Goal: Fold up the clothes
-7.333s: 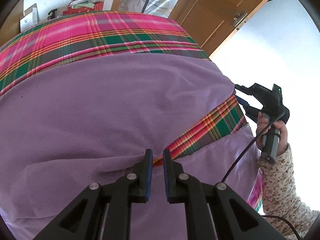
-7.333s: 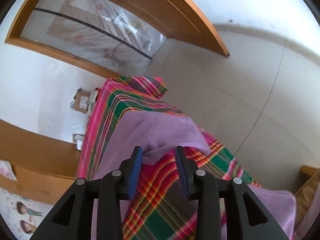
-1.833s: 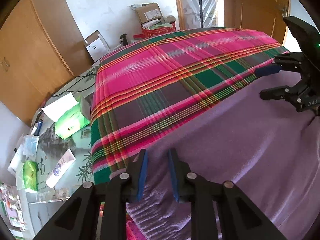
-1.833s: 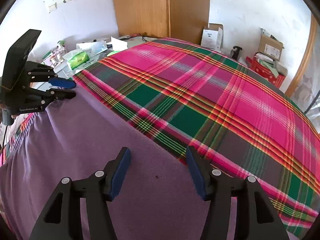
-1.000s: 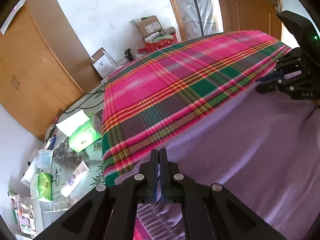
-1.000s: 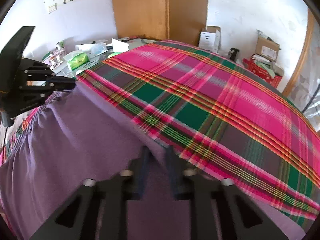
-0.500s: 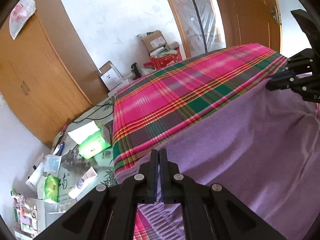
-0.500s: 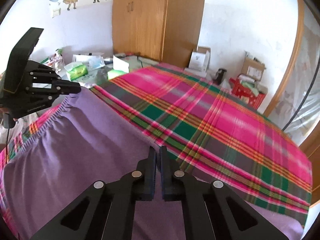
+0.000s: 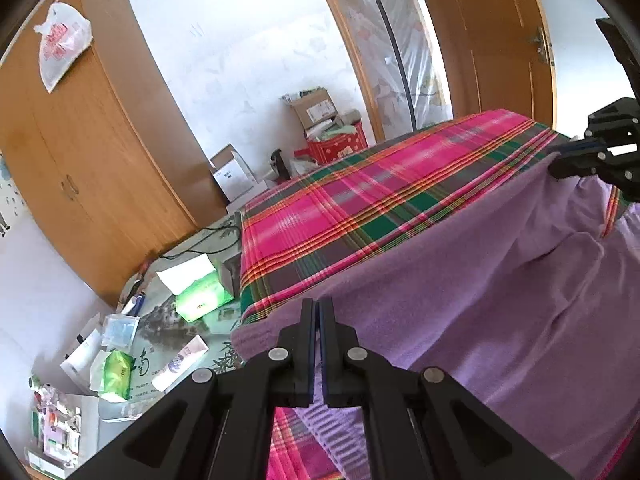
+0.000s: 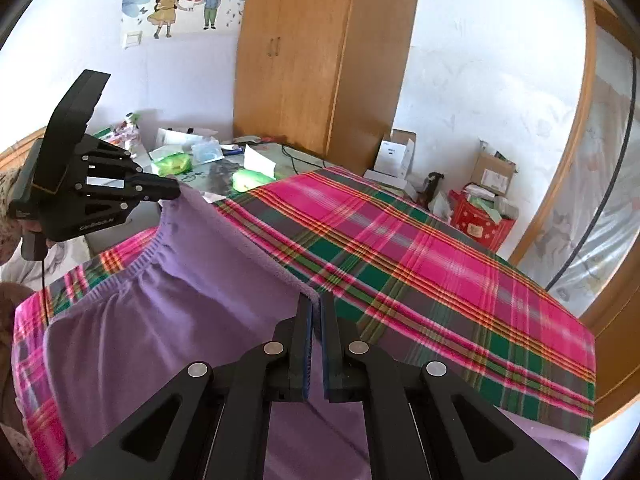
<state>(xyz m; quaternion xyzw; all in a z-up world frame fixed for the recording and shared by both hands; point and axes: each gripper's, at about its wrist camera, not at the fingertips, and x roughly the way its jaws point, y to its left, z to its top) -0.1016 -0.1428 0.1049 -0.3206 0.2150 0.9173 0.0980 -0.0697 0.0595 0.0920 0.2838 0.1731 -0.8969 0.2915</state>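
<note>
**Both claws clamped on the garment's far edge**

The left claw (image 9: 317,306) is fully closed on one corner of the purple garment (image 9: 500,300), with the fabric edge pinched between its pads. The right claw (image 10: 316,300) is likewise closed on the other corner of the same edge. Each claw is visible from the other's camera: the right claw at the right side of the left wrist view (image 9: 560,168), the left claw at the left side of the right wrist view (image 10: 170,191).

The held edge runs taut between the two claws and is raised off the plaid cloth (image 10: 420,272) that covers the surface. The rest of the garment hangs from that edge toward the cameras, and its gathered elastic band (image 10: 132,268) lies on the plaid cloth below the left claw.

Beyond the plaid cloth stand a wardrobe (image 10: 316,52), cardboard boxes (image 10: 494,174) and a red box (image 10: 480,224). A cluttered side table (image 9: 160,320) carries a green packet (image 9: 200,300).
</note>
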